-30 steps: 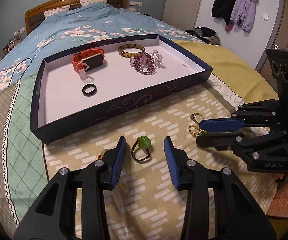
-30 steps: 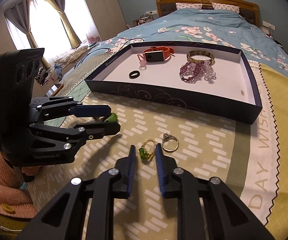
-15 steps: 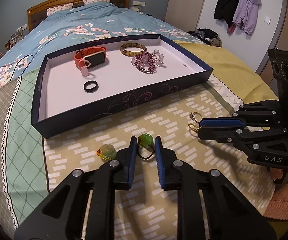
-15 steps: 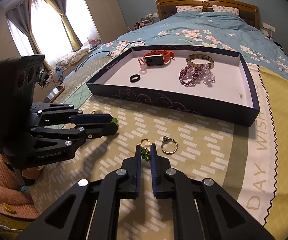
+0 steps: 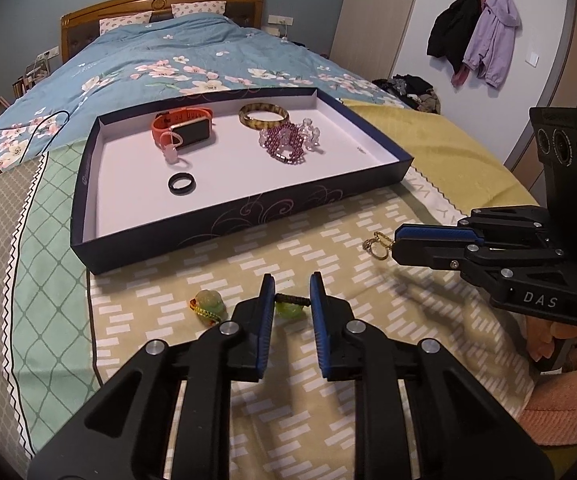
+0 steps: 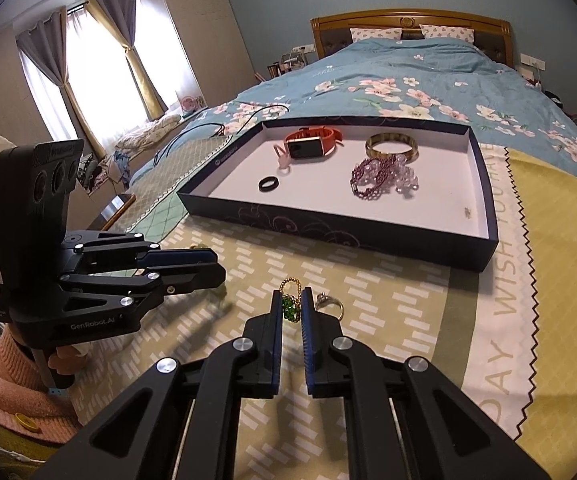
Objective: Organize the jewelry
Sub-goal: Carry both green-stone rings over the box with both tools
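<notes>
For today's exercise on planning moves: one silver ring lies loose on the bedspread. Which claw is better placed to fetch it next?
Right. The silver ring lies just beside the right claw, though it grips a green ring. The left claw holds a green bead ring farther away.

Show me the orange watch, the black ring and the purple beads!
orange watch [image 5: 191, 131], left wrist view, on its dark screen.
black ring [image 5: 181, 183], left wrist view, on its band.
purple beads [image 6: 372, 178], right wrist view, on the bead cluster.

Left wrist view low over bedspread, facing tray [image 5: 244, 216] and headboard. Right wrist view likewise, from other side. Tray shared.
</notes>
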`<state>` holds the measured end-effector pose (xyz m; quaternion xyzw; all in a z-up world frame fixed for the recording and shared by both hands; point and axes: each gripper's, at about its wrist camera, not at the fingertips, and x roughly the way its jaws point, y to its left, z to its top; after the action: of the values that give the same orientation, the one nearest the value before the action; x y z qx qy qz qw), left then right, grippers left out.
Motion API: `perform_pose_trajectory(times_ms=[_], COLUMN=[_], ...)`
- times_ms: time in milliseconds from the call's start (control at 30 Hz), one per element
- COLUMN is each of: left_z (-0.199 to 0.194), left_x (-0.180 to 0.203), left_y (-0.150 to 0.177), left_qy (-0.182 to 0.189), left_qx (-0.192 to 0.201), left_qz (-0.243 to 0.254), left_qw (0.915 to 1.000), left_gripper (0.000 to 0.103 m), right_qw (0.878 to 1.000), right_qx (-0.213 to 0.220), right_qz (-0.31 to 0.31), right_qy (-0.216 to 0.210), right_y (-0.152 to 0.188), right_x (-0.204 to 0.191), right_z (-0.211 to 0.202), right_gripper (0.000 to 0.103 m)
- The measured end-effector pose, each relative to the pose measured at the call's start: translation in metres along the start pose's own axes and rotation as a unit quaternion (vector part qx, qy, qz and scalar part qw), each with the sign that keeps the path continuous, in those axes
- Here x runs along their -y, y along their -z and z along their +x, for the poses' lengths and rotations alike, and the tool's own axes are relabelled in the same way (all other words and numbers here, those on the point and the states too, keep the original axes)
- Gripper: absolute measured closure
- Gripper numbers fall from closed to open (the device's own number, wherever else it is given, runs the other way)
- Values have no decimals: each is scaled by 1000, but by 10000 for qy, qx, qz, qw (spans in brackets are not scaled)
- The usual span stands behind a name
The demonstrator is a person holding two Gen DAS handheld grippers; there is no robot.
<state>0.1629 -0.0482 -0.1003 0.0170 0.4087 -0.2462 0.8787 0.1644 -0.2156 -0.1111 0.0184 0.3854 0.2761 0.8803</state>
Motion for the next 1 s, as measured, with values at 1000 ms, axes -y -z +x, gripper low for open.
perform_pose_trajectory(times_ms=[1000], left_z=[-26], left_x=[2], left_y=[-11], left_qy=[-10], left_qx=[477], left_qz=[-37], left_qw=[9989], left_gripper=[85], right_qw=[9995], right_qx=[316], right_qz=[6], right_qy=[34], right_y=[-17], right_x=[6], right_z=[-8], right_gripper=[96])
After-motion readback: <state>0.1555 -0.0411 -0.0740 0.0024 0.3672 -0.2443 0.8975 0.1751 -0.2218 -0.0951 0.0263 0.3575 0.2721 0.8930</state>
